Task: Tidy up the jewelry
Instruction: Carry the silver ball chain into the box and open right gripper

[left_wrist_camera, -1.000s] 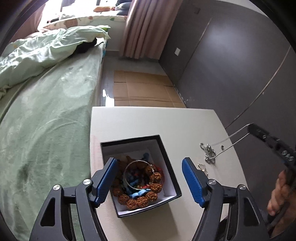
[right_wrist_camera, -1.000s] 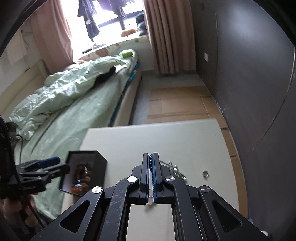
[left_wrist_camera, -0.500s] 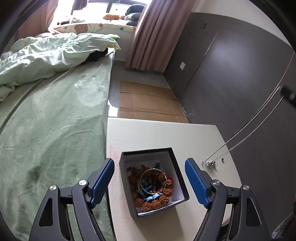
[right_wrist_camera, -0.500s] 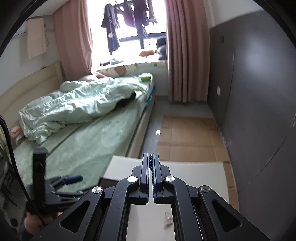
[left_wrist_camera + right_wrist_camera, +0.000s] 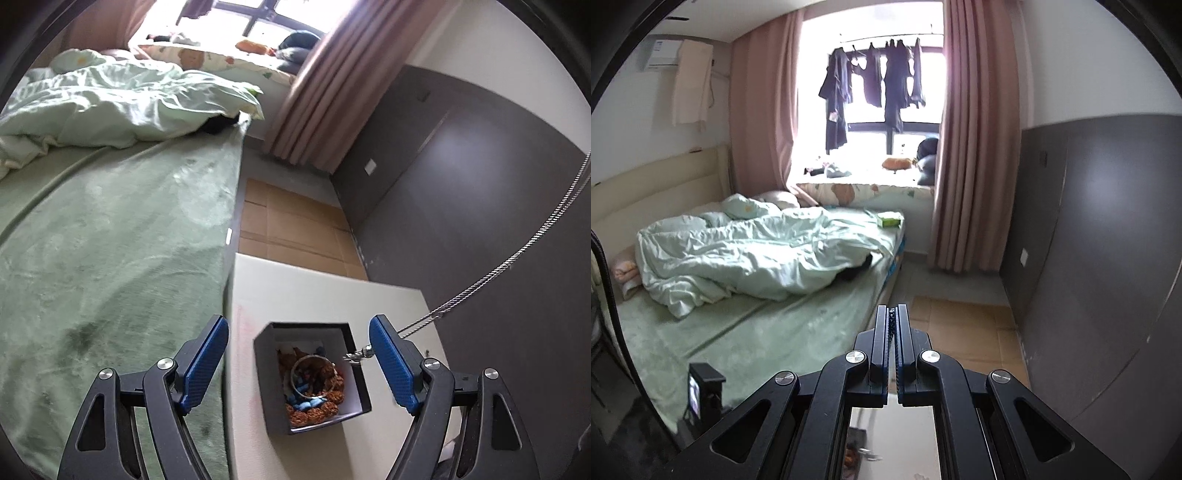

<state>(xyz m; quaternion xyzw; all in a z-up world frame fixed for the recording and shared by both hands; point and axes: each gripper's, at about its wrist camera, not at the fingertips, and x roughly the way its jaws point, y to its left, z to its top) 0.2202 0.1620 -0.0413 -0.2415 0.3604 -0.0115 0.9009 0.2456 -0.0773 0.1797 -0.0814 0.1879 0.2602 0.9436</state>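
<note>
A black jewelry box [image 5: 266, 384] with a white lining sits on the white table [image 5: 317, 295]. It holds brown bead bracelets [image 5: 314, 408], a silver bangle [image 5: 308, 363] and blue pieces. My left gripper [image 5: 299, 363] is open above the box, its blue pads on either side. A silver chain necklace [image 5: 491, 273] hangs taut from the upper right, its pendant end [image 5: 358, 355] over the box's right rim. My right gripper [image 5: 893, 317] is shut on the chain [image 5: 894, 365] and held high; the box shows small below it [image 5: 855, 452].
A bed with a green sheet [image 5: 110, 258] and rumpled quilt [image 5: 122, 107] borders the table's left edge. A dark grey wall [image 5: 461, 206] stands to the right. Cardboard [image 5: 288, 229] covers the floor beyond the table. Pink curtains [image 5: 971, 147] frame the window.
My right gripper has lifted the necklace off the table and carried its pendant end left to the box's rim. My left gripper has risen and drawn back above the box.
</note>
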